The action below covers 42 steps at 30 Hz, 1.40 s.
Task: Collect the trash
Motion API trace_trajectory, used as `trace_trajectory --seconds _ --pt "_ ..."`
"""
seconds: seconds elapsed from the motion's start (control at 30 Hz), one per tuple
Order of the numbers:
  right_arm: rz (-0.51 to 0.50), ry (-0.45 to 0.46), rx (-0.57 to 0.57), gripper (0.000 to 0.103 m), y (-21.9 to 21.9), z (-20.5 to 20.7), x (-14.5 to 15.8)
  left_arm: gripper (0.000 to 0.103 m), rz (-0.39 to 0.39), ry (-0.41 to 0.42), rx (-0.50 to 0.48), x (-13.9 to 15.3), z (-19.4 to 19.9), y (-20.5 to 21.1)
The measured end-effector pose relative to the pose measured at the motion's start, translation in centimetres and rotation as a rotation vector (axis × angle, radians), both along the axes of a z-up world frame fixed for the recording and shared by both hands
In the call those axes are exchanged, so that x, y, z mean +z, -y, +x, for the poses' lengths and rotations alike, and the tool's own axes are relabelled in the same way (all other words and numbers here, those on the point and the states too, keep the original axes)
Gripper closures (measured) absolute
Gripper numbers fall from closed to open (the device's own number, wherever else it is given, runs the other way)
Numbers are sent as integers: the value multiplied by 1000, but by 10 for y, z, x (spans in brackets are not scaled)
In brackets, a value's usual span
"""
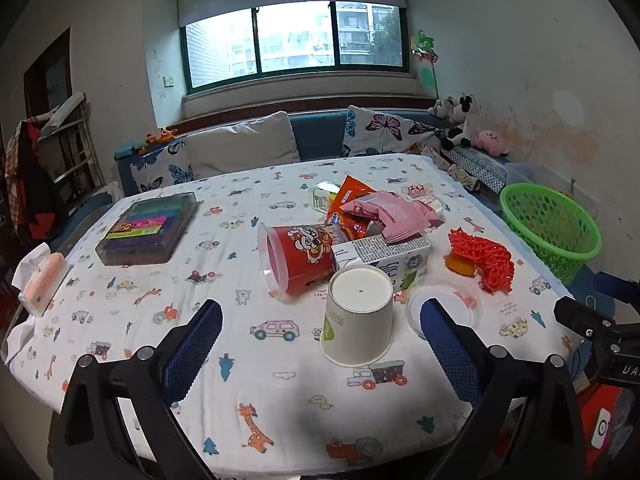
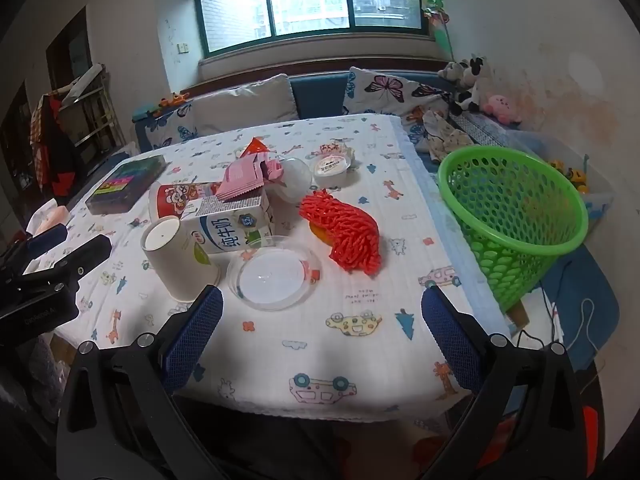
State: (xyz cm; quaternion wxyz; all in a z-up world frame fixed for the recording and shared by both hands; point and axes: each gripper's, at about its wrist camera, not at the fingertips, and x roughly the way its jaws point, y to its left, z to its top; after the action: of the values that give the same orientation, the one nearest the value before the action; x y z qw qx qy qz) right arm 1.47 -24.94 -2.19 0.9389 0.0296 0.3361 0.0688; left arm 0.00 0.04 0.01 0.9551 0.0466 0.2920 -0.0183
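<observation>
Trash lies in a heap mid-table: an upside-down white paper cup, a milk carton, a red snack tub on its side, pink wrappers, a clear plastic lid and red foam netting. A green mesh basket stands off the table's right edge. My left gripper is open and empty, just short of the cup. My right gripper is open and empty, near the lid.
A dark box of coloured pens lies at the table's left. A tissue pack sits at the left edge. A small lidded cup stands behind the heap. A sofa with cushions runs behind the table.
</observation>
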Motion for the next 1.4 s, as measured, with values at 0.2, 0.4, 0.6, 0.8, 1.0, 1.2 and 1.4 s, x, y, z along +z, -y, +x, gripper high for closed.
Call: trace_trajectory --seconds 0.2,0.4,0.6,0.8,1.0,1.2,1.4 --pt "-8 0 -7 4 1 0 -1 7 -10 -4 -6 0 1 0" --pt "-8 -1 -14 4 1 -1 0 7 -14 -10 -8 3 -3 1" --pt "-9 0 -24 4 5 -1 -1 7 -25 -25 -7 -5 2 1" --pt "-16 -5 -30 4 7 1 -2 7 -28 -30 -9 -8 3 1" --pt "-15 -8 -32 4 6 0 -2 7 -30 -37 -12 -10 5 5" --pt "-17 -12 -34 4 6 1 -2 7 -36 -47 -13 -12 7 5" --pt "-17 -10 -35 4 6 1 -3 7 -37 -48 -15 -13 7 6"
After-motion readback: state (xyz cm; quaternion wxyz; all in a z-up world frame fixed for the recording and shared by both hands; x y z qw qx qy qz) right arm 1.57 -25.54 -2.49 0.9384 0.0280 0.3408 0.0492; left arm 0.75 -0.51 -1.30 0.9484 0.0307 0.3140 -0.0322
